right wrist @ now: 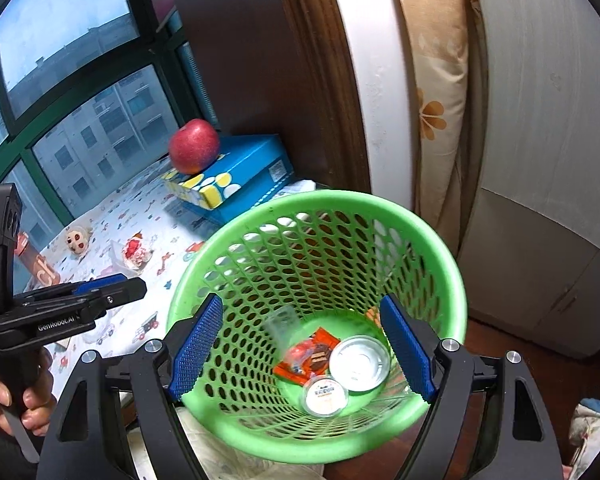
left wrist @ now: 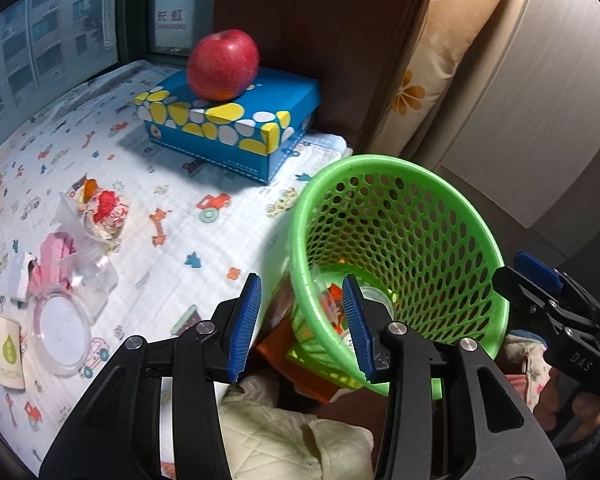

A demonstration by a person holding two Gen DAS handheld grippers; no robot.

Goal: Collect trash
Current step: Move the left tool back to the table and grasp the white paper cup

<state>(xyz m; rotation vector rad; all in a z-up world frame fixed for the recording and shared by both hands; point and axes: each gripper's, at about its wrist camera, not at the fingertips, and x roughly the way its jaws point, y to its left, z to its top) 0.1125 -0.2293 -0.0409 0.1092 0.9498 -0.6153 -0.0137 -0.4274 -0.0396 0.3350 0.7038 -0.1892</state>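
The green basket (right wrist: 320, 216) is seen to be moulded plastic — perforated, slightly glossy at the rim. Inside it, a crinkled orange foil wrapper (right wrist: 306, 356) and a shiny metal lid (right wrist: 359, 362) are found. Left of the basket, a soft printed cloth (left wrist: 100, 168) is spread, matt and lightly quilted. Beyond the basket, a glossy cardboard box (left wrist: 236, 128) is topped by a smooth-skinned apple (left wrist: 223, 65).
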